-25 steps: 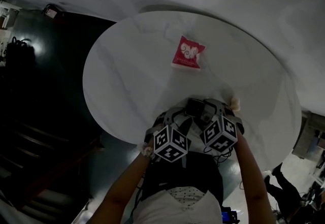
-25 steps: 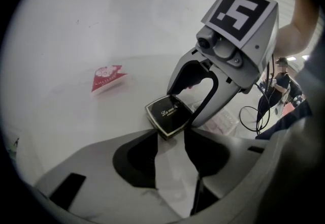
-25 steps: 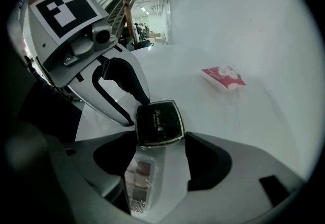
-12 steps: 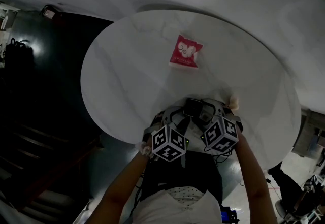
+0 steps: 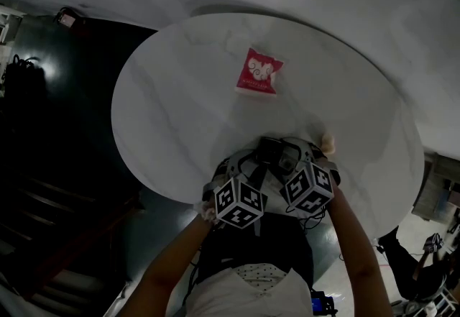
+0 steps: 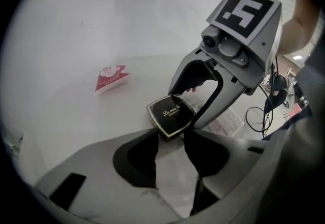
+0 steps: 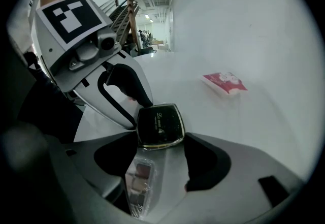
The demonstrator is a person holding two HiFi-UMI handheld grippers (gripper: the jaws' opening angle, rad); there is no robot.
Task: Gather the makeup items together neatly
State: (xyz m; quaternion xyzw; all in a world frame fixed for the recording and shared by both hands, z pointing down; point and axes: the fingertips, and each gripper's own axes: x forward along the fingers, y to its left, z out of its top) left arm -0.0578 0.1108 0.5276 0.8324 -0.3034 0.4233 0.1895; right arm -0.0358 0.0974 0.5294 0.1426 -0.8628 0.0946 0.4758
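A round white table (image 5: 165, 114) takes up most of the head view. At its near edge, the left tongs (image 6: 171, 141) and right tongs (image 7: 161, 147) are side by side and pointing steeply down. Both are open and grip nothing. A red packet (image 5: 257, 72) lies flat, well apart, toward the far side. A black compact (image 6: 171, 116) lies just ahead of both pairs of tips. A clear eyeshadow case (image 7: 137, 180) lies between the right tongs' jaws, just beside the compact.
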